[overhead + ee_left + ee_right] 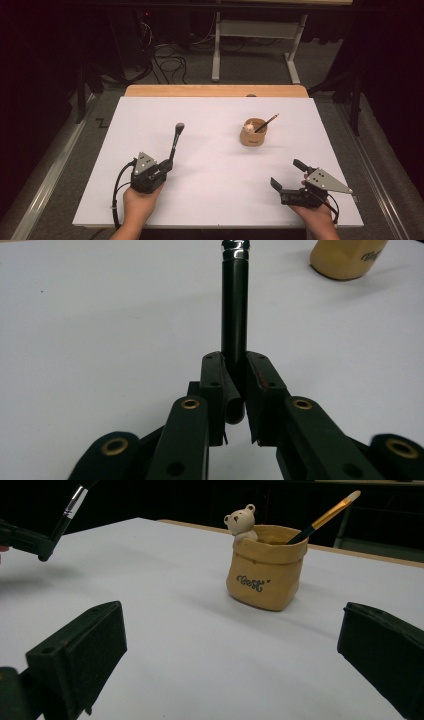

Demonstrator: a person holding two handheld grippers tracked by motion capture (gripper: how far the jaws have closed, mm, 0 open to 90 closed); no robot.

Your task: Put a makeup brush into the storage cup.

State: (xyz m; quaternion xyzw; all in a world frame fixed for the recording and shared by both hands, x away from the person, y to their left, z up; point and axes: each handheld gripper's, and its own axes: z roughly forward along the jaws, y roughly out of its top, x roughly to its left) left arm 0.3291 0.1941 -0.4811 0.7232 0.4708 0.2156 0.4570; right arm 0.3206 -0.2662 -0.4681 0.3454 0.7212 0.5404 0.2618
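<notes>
My left gripper (pixel 169 163) is shut on the black handle of a makeup brush (pixel 175 141), which points up and away from it above the white table. In the left gripper view the brush handle (pixel 234 305) is pinched between the two pads, with a silver ferrule at the top. A tan bag-shaped pot (pixel 253 132) with a small bear figure (pixel 241 521) holds a gold-handled brush (pixel 325 516). My right gripper (pixel 287 175) rests near the front right with its jaws wide open and nothing between them; the pot (pixel 265 570) stands ahead of it.
The white sheet (pixel 210 165) covers a wooden table (pixel 215 91). Beyond it, on the dark floor, are cables (pixel 167 62) and a white table frame (pixel 255 45). The pot's base (pixel 347 260) lies at the upper right of the left gripper view.
</notes>
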